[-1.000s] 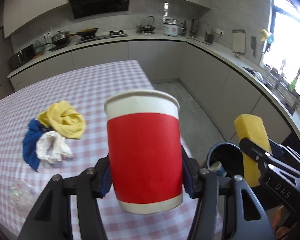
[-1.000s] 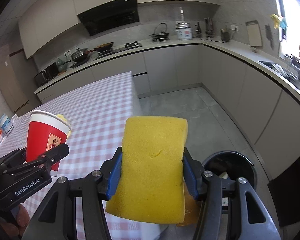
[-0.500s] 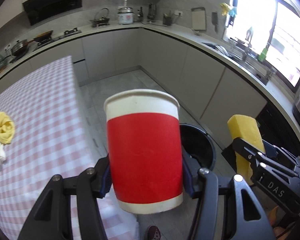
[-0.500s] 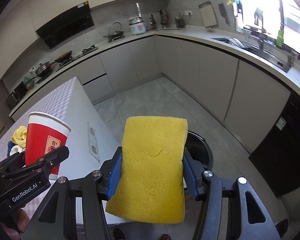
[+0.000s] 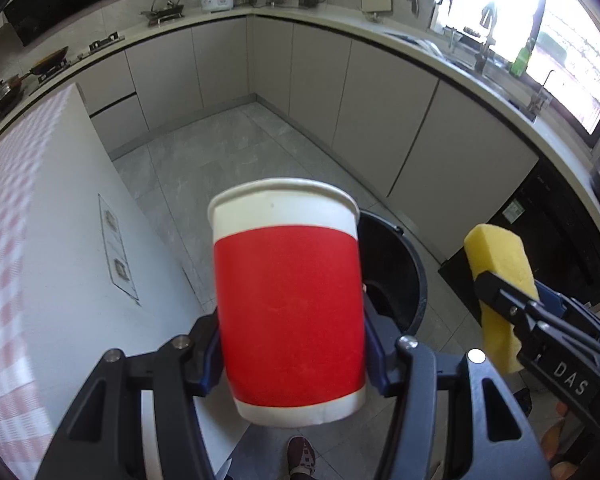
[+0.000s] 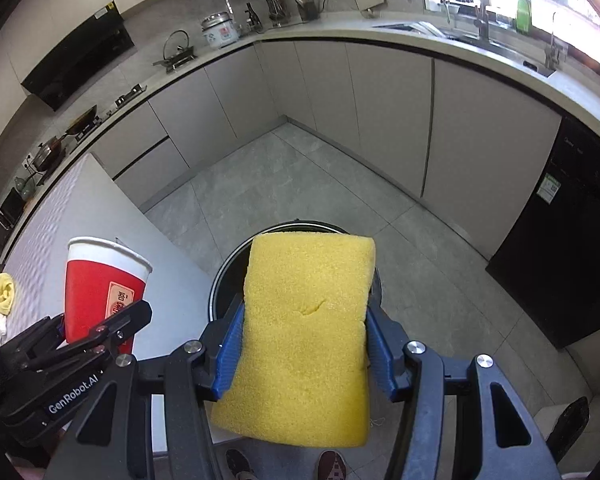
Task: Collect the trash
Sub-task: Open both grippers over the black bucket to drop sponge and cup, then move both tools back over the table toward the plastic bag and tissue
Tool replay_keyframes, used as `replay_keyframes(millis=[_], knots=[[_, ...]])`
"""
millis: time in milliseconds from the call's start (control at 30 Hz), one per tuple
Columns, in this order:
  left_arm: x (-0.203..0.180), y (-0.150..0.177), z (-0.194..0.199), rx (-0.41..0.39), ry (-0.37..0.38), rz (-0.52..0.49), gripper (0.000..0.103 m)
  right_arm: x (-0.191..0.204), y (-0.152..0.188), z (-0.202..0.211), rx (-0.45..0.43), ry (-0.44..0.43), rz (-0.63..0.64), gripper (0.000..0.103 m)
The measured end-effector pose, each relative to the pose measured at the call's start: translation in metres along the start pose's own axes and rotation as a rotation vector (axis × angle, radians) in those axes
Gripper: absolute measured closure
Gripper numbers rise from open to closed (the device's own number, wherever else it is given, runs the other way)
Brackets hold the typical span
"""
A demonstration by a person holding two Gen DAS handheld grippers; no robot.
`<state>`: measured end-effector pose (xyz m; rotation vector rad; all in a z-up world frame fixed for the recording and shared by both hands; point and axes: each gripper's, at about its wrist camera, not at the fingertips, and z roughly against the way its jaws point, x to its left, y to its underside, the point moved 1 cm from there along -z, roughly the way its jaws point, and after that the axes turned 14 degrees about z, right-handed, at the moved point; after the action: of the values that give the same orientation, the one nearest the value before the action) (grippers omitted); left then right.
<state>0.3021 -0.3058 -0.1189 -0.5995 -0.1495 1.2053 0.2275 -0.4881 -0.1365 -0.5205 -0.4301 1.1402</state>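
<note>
My left gripper (image 5: 292, 344) clamps a red cup (image 5: 288, 300); my right gripper (image 6: 304, 352) pinches a yellow sponge (image 6: 306, 336). The black bin (image 6: 228, 280) seems directly below: I should centre each, then release.

Home kitchen: hob (image 6: 130, 92), sink (image 6: 496, 46), cabinets (image 6: 380, 92)

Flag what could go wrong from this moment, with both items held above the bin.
1. The red paper cup in the left tool sits beside the black bin, not clearly over its opening; released now, it may hit the floor.
2. The yellow sponge hides most of the bin from the right tool, so aiming is uncertain.
</note>
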Motion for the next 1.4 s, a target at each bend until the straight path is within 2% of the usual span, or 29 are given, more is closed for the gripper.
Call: replay_keyframes(millis=[267,367,500,600,733,1067,1400], knots=[[-0.003,0.001,-0.06,0.044,-0.019,0.037,0.044,-0.015,-0.006,-0.076,0.04,-0.017,0.025,0.045],[-0.003,0.001,-0.078,0.055,-0.028,0.056,0.043,-0.017,-0.008,-0.102,0.051,-0.053,0.041,0.042],[-0.001,-0.001,-0.095,0.09,-0.026,0.102,0.033,-0.021,-0.01,-0.118,0.052,-0.038,0.044,0.035],[-0.007,-0.003,-0.098,0.09,-0.005,0.084,0.03,-0.024,-0.012,-0.118,0.035,-0.027,0.036,0.034],[-0.011,-0.002,-0.082,0.042,-0.039,0.059,0.03,-0.028,-0.01,-0.106,0.018,-0.001,0.013,0.034],[-0.014,-0.009,-0.017,0.012,-0.066,0.031,0.03,-0.019,-0.006,-0.042,0.035,0.022,-0.002,0.034],[0.015,-0.011,0.067,-0.037,-0.063,0.081,0.03,0.013,-0.019,0.024,0.01,-0.03,0.03,0.032]])
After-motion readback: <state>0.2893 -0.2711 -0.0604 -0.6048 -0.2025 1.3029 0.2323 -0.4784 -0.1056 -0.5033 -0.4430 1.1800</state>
